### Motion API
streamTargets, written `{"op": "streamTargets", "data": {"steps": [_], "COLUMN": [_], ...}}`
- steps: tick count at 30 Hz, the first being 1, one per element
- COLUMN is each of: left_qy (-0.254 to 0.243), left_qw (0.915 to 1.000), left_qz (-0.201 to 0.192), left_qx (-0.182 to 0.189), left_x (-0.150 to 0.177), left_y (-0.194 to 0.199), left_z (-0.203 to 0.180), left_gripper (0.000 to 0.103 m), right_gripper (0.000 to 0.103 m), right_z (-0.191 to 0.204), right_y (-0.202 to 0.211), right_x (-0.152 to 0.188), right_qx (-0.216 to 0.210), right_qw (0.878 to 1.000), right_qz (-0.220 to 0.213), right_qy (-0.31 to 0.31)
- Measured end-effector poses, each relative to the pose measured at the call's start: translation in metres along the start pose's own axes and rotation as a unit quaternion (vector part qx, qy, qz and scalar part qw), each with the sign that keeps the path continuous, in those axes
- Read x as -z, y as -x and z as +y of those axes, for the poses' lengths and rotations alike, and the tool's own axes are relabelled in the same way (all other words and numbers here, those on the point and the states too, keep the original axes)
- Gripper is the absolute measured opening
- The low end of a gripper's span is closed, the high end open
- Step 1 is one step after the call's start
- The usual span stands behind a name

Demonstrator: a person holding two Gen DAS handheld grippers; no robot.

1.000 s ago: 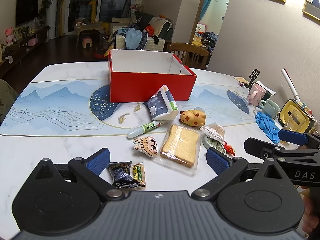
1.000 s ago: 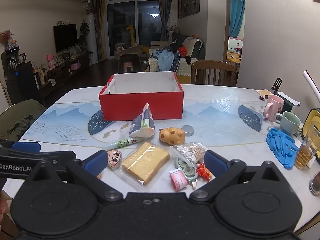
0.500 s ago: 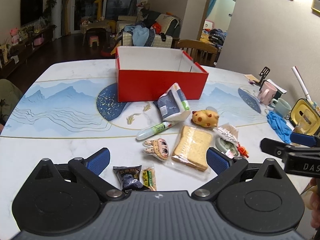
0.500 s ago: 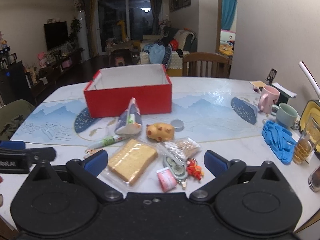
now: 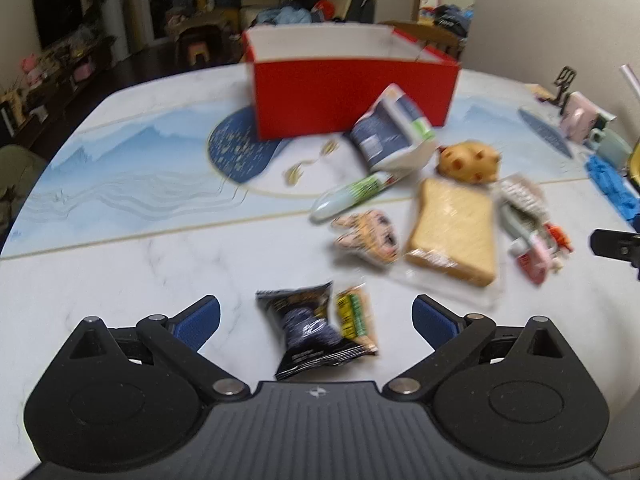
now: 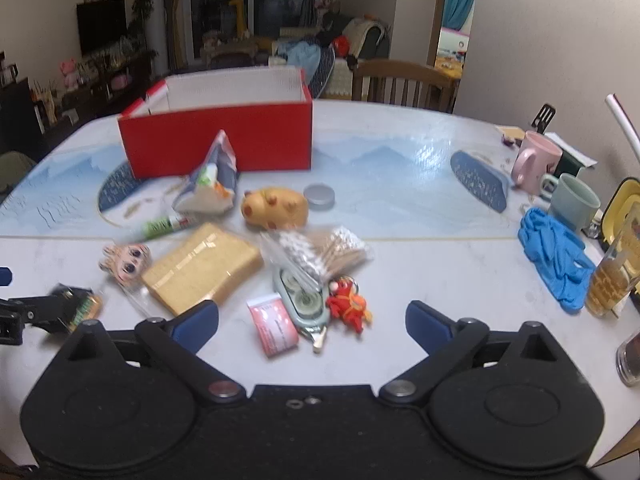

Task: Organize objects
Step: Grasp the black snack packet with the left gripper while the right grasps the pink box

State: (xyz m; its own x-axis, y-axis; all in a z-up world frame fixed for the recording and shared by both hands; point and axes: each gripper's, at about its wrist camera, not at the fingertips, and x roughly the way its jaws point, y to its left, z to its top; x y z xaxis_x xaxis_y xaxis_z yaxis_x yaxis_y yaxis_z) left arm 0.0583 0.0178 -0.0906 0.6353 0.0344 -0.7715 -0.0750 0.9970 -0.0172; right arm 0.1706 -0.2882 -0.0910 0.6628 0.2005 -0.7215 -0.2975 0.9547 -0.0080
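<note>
Red open-topped box (image 6: 218, 142) stands upright at the far side. In front of it lie, scattered: tilted blue-white pouch (image 5: 390, 136), yellow spotted toy (image 6: 275, 208), wrapped bread slice (image 5: 454, 230), green-labelled tube (image 5: 352, 196), black snack packet (image 5: 310, 332), cotton swab bag (image 6: 320, 254).

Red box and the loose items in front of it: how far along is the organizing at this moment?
Barely begun. The red box shows only bare inner walls; its floor is hidden. In hand: nothing. The left hand-held gripper is open around the dark snack packet on the table; the right hand-held gripper is open, empty. Left: the bread slice, yellow toy, cotton swabs and the other small items.
</note>
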Motion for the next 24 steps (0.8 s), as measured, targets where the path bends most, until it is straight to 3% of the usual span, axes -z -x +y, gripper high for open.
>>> {"op": "streamTargets", "data": {"steps": [8,16,24], "left_qy": [0.027,0.048,0.068], "left_qw": [0.9991,0.9973,0.9956], "left_qz": [0.031,0.056,0.060], "left_qx": [-0.012,-0.005,0.023], "left_x": [0.005,0.006,0.002], "left_y": [-0.020,-0.033,-0.032], "left_z": [0.009,0.013,0.016], "left_gripper": [0.102,0.092,0.061], "right_gripper": [0.085,0.072,0.058], "right_z": [-0.001,0.008,0.013], "right_y": [-0.029,-0.048,-0.058], "right_x": [0.004,0.004,0.003], "right_qx": [-0.022,-0.052,-0.064], "right_qw": [0.999,0.996,0.994], "right_qz": [0.032,0.058,0.067], "right_qy": [0.017,0.042,0.057]}}
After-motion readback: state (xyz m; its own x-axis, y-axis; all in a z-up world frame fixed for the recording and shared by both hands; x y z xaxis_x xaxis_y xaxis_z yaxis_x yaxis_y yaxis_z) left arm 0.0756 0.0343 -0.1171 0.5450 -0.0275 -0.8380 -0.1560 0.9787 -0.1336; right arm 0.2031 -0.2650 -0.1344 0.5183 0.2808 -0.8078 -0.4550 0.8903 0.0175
